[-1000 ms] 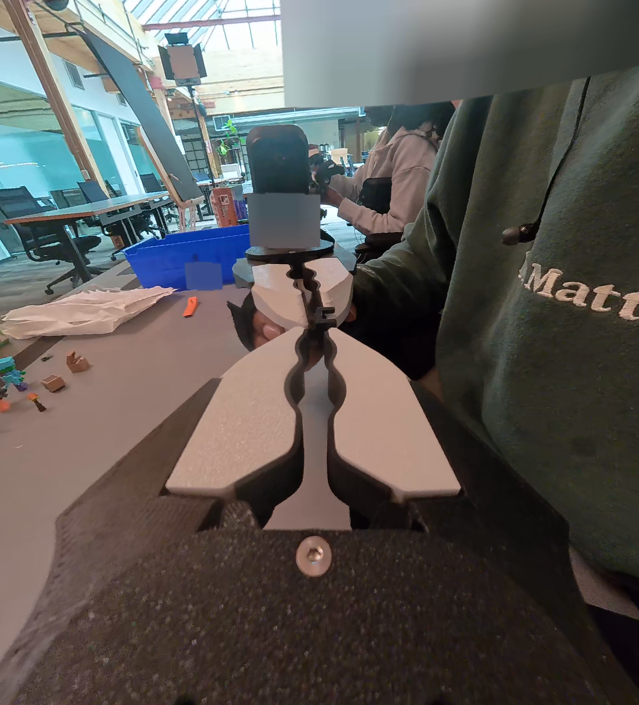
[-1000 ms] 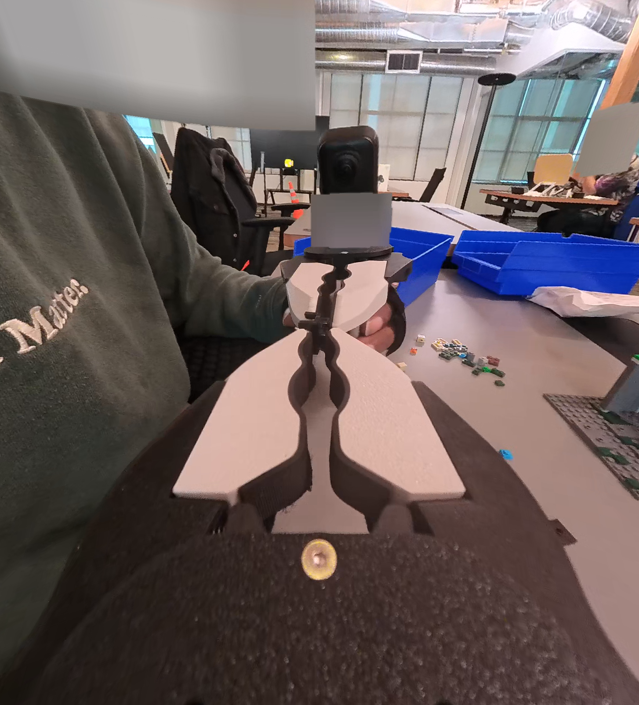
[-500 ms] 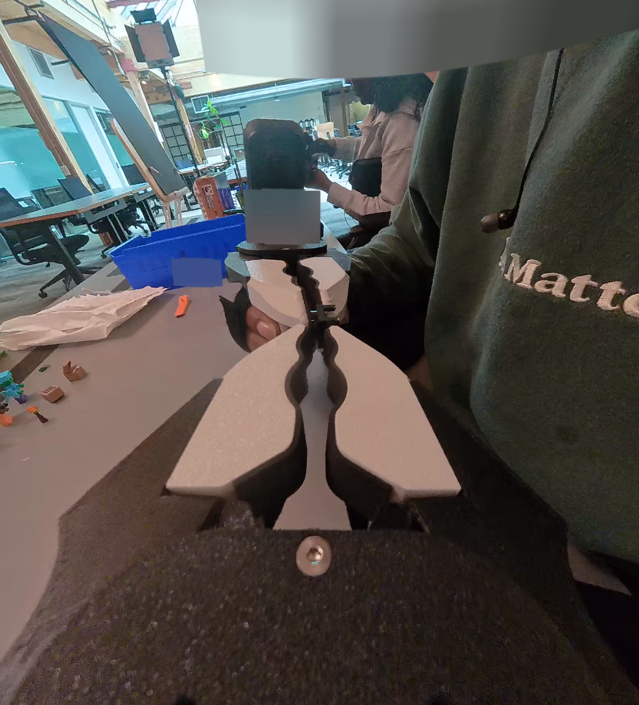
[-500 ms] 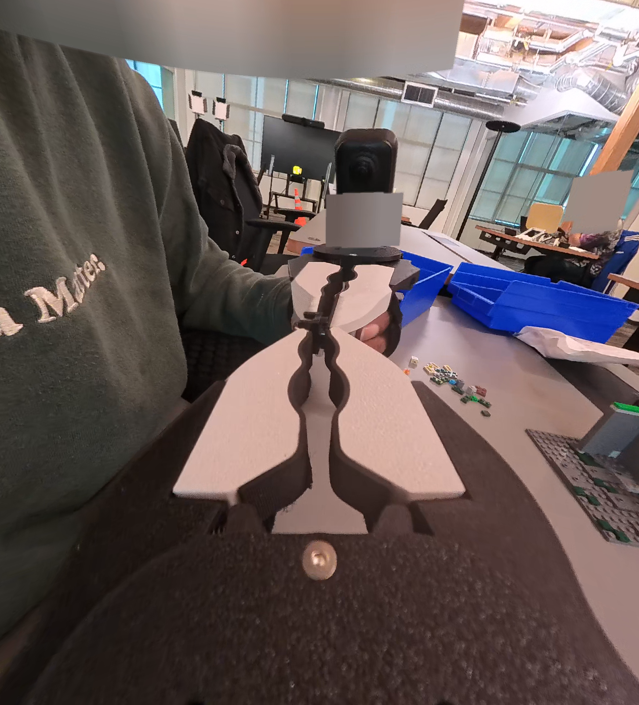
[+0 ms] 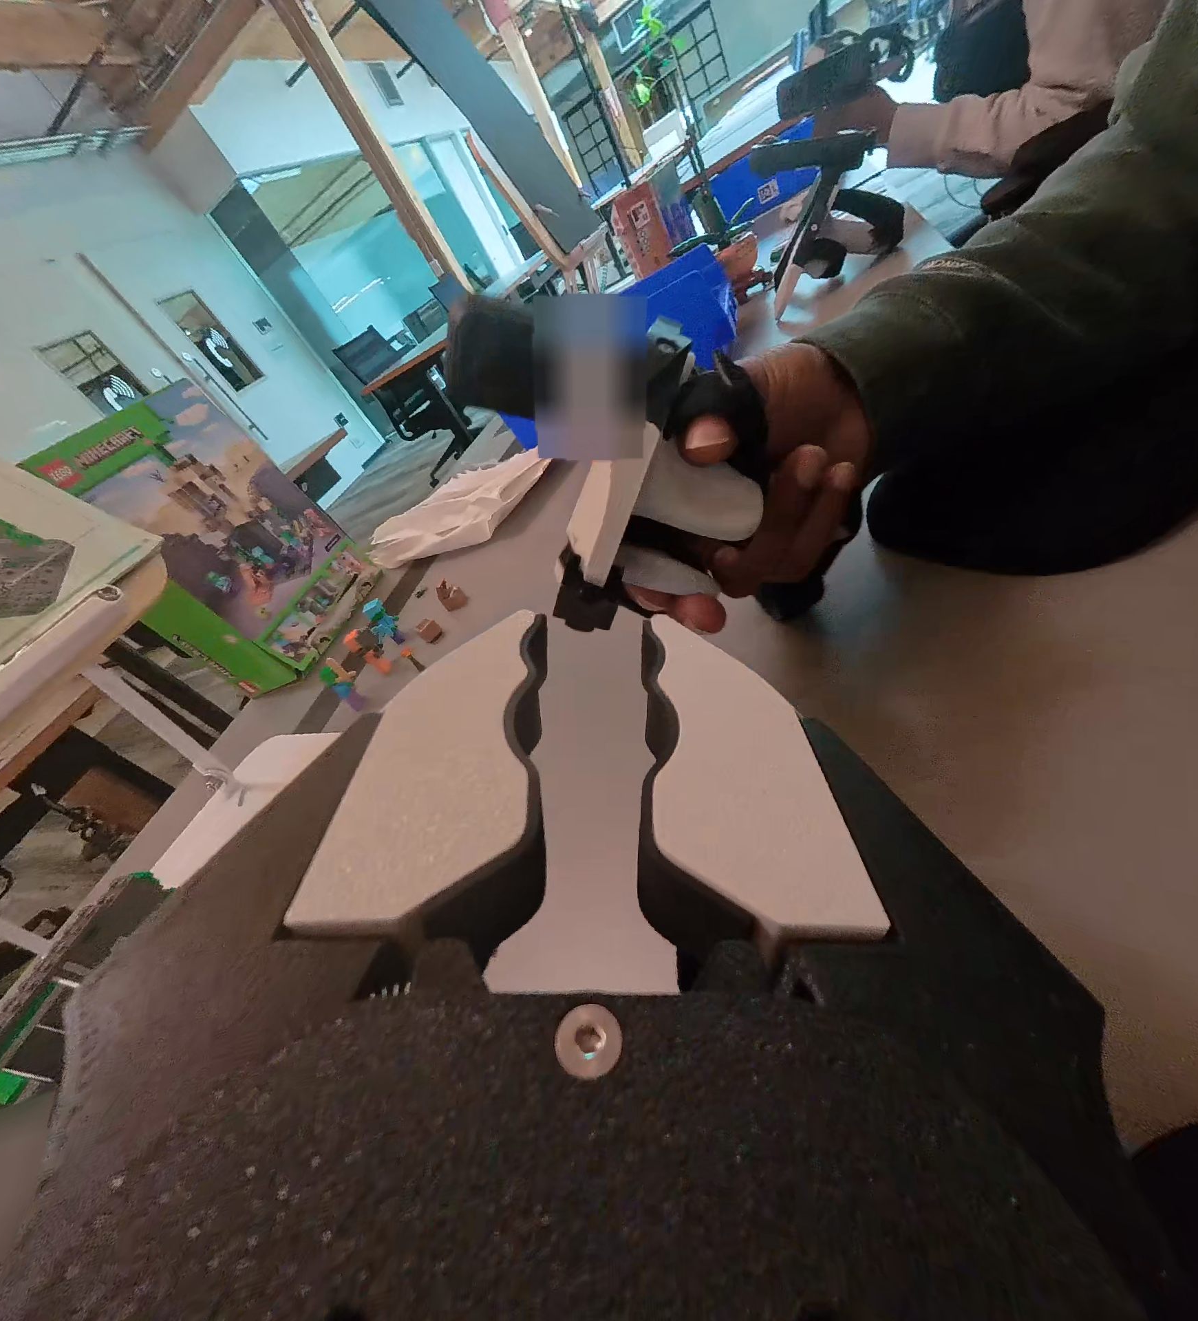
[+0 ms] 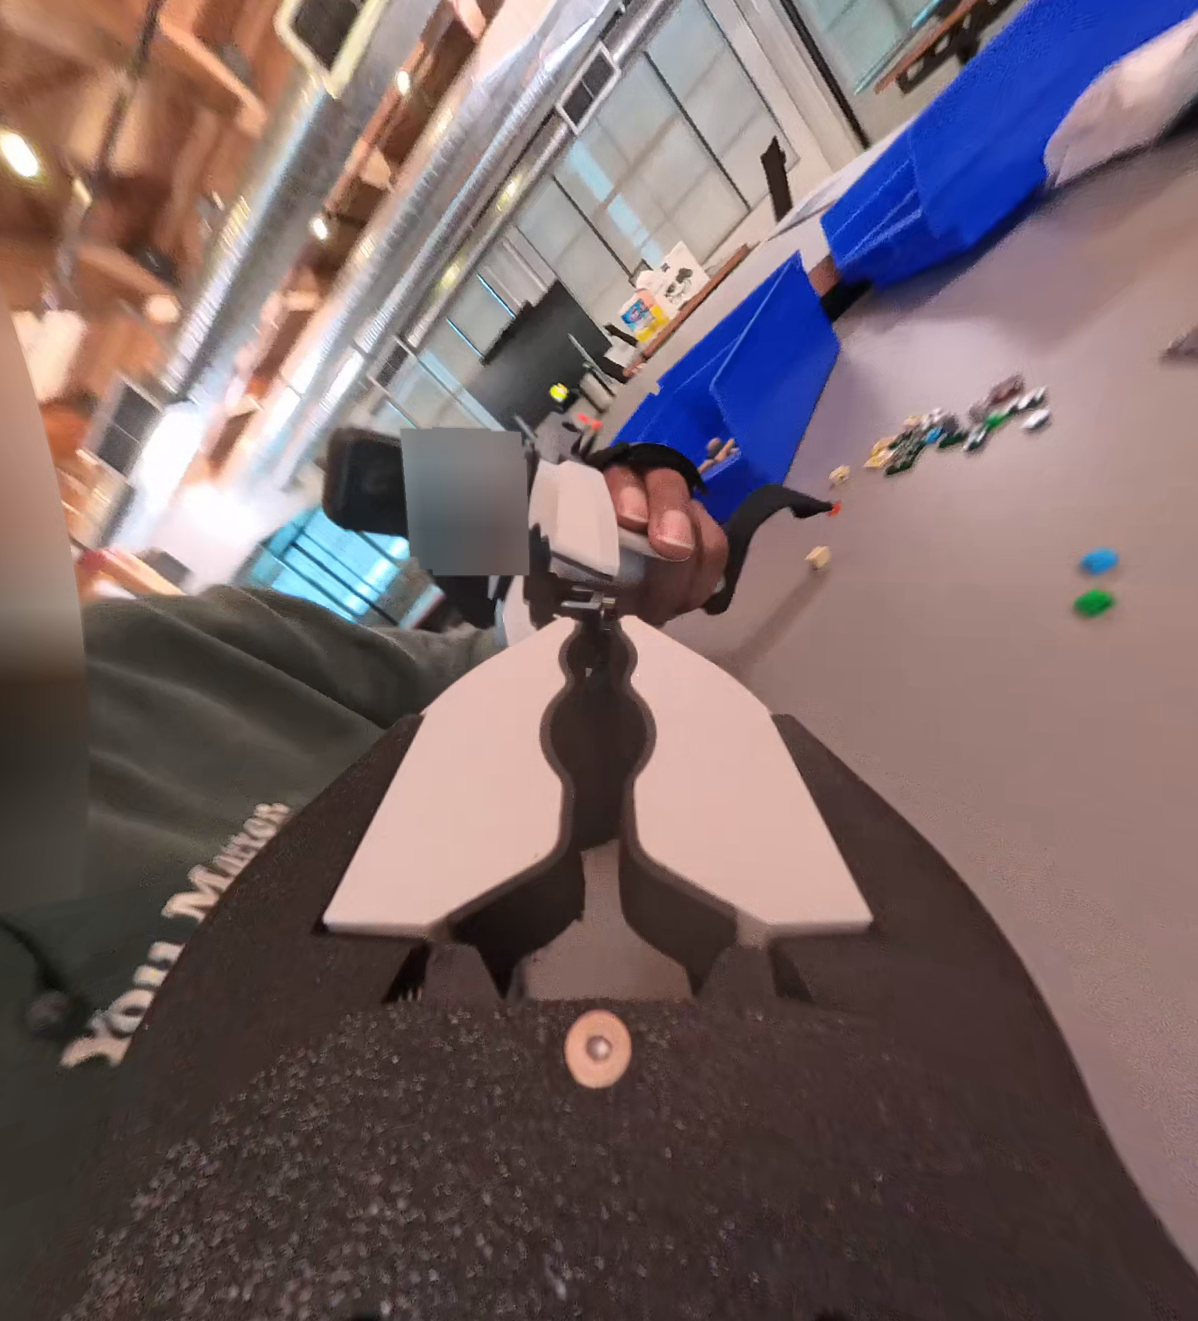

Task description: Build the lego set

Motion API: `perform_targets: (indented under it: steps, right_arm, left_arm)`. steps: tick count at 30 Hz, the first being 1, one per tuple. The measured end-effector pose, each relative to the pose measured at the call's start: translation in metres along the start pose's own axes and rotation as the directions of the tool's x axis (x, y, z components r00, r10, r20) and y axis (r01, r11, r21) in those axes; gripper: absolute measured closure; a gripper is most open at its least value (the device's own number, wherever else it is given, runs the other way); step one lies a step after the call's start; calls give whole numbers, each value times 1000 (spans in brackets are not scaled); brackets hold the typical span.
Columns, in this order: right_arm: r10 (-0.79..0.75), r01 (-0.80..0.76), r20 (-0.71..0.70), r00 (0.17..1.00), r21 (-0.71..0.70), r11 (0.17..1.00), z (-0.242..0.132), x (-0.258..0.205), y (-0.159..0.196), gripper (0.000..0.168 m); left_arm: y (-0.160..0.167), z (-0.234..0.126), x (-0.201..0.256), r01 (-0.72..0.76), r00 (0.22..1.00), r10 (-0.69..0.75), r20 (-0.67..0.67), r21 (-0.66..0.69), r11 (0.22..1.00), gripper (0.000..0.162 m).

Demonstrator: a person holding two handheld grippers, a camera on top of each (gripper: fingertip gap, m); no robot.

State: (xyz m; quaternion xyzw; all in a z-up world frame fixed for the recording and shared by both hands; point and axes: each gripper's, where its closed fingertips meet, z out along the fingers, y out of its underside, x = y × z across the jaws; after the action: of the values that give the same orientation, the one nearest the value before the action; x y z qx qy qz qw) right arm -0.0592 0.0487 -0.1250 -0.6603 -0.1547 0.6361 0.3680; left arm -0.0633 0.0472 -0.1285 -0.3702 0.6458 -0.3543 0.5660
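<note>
While left gripper is spread w/ nothing between, right gripper is pressed together on a small dark lego piece; loose bricks lie apart on grey counter.

- The lego box is a green carton with a busy printed scene on the front, sitting tilted at the far left edge of the grey desk.
- Just in front of the box there's a little cluster of minifigures, teal, orange and green ones, with a couple of brown pieces lying right next to them.
- From the right wrist view, a pile of loose small bricks in green, grey and white is scattered near the blue bins.
- Closer in, a blue piece and a green piece lie side by side, with a tan brick off to their left.
</note>
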Motion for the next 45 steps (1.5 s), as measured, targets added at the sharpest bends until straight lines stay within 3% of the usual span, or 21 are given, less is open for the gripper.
perform_targets:
  steps: [4,9,12,14,17,19,24,33,39,45]
  right_arm:
    - [207,-207,56,977,-14,978,4,5,8,162]
    - [240,-239,66,969,-24,971,6,7,12,162]
    - [108,-107,32,994,-30,994,4,8,11,161]
    - [-123,118,-73,990,-70,991,-2,15,8,158]
    - [-544,503,-183,819,-228,834,-14,24,7,153]
    - [-690,631,-167,704,-300,716,-15,27,13,145]
    - [-762,686,-135,633,-358,633,-7,31,26,143]
    - [-756,667,-134,641,-390,635,-7,33,30,153]
    - [-778,600,-240,580,-520,608,-33,83,8,153]
    - [-792,593,-176,585,-573,565,-42,122,0,153]
  left_arm:
    - [2,2,3,8,1000,-8,-11,6,1000,142]
    - [6,3,6,27,999,-27,-29,-17,1000,146]
    - [4,3,6,94,994,-94,-49,-13,995,146]
    - [8,5,4,177,982,-178,-56,-30,984,146]
    - [17,7,0,332,939,-336,-77,-59,942,146]
    - [20,7,-1,411,904,-416,-97,-66,909,146]
    - [24,10,12,474,855,-487,-176,-111,873,146]
    - [34,15,20,443,867,-468,-173,-163,882,146]
    - [71,14,-3,367,927,-373,29,-269,891,153]
    - [98,9,-15,395,918,-371,137,-351,849,151]
